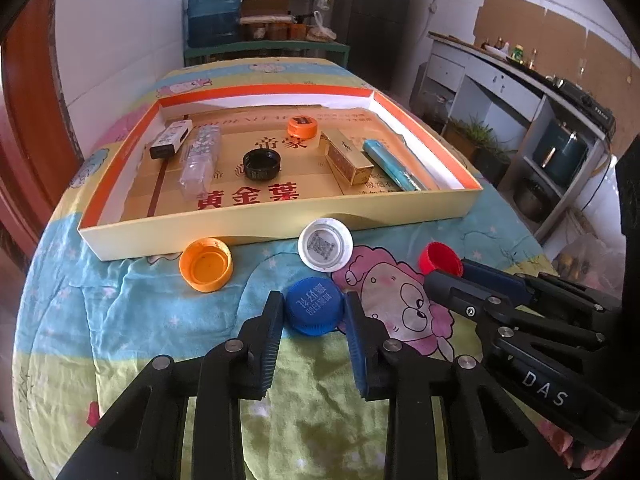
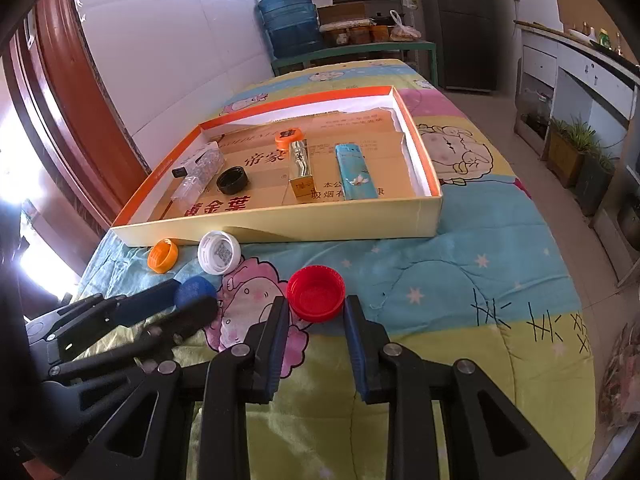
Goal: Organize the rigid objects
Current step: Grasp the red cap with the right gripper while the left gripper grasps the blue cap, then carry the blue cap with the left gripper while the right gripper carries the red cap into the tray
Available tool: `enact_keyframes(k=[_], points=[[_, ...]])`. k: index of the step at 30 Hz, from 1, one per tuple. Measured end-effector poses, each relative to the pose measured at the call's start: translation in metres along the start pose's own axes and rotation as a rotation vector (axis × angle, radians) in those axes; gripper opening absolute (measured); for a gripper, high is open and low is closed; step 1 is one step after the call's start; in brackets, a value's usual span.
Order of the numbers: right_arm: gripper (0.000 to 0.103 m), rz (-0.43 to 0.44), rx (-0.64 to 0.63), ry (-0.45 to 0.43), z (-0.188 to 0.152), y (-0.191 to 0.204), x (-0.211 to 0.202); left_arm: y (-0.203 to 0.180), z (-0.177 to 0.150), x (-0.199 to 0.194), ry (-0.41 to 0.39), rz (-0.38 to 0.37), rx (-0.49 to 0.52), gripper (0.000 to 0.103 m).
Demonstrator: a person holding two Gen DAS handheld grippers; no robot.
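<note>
A blue bottle cap (image 1: 314,306) lies on the quilt between the fingers of my left gripper (image 1: 314,312), whose jaws stand either side of it, close but still open. A red cap (image 2: 316,294) lies open side up between the tips of my right gripper (image 2: 316,312), which is open too. An orange cap (image 1: 206,265) and a white cap (image 1: 325,249) lie in front of the shallow cardboard box (image 1: 280,222). Inside the box are a black cap (image 1: 262,165), an orange cap (image 1: 303,126), a gold box (image 1: 348,158), a teal lighter (image 1: 394,168), a clear case (image 1: 200,162) and a black-white device (image 1: 170,139).
The cartoon quilt (image 2: 460,272) covers the table. A red door (image 2: 72,92) is at the left, a water jug (image 2: 290,20) and shelves behind, a counter (image 1: 520,80) at the right. The table edge drops off at the right.
</note>
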State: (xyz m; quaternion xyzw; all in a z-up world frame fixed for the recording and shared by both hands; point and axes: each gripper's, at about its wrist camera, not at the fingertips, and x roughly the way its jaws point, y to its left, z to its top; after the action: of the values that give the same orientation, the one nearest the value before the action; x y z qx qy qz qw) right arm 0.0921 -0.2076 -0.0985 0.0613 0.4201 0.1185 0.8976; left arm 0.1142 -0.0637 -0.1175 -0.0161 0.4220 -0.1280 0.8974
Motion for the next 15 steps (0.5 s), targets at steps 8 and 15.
enact_keyframes(k=[8,15], points=[[0.029,-0.003,-0.003,-0.001,-0.001,0.001,-0.001,0.009,-0.001,-0.006,-0.026,-0.043,-0.042,0.031],[0.029,-0.012,-0.01,-0.004,-0.001,0.002,-0.001,0.008,-0.001,-0.014,-0.058,-0.016,-0.033,0.031]])
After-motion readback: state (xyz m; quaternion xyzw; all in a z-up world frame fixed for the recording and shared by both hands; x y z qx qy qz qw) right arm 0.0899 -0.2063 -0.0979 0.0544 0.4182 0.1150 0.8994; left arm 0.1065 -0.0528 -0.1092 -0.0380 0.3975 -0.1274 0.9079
